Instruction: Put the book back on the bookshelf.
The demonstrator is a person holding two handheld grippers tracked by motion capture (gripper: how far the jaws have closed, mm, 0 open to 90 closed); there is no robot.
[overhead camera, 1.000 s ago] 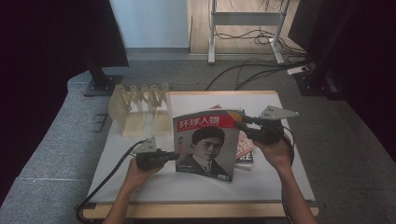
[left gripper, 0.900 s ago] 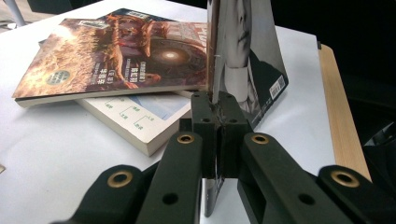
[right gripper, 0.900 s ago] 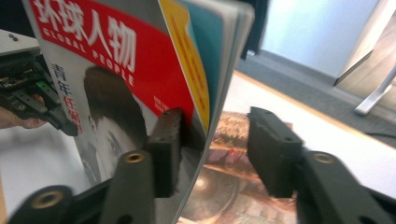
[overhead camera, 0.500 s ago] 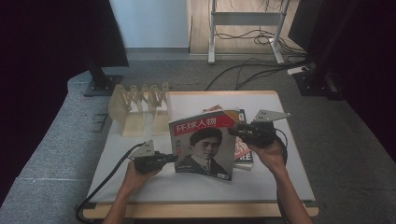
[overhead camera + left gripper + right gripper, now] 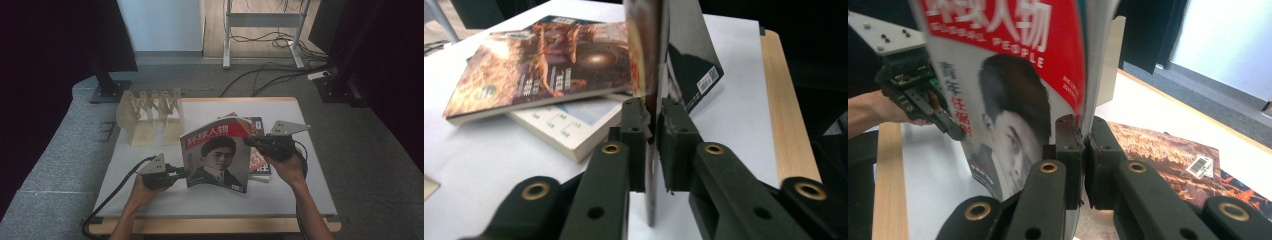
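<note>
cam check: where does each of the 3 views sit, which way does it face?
High view: above the person's table edge, facing forward-down; forearms, left tongs, right tongs clamp the upright magazine.
Left gripper view: on the left tongs, facing the magazine's edge and book stack.
Right gripper view: on the right tongs, facing its cover.
Shared: the magazine.

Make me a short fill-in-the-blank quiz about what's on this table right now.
1. Both grippers are shut on the same ____.
2. The band across the top of the magazine cover is coloured ____.
3. The left gripper clamps the magazine's ____ left corner.
4. The wooden rack stands at the table's far ____ side.

Missing words: magazine; red; lower; left
</note>
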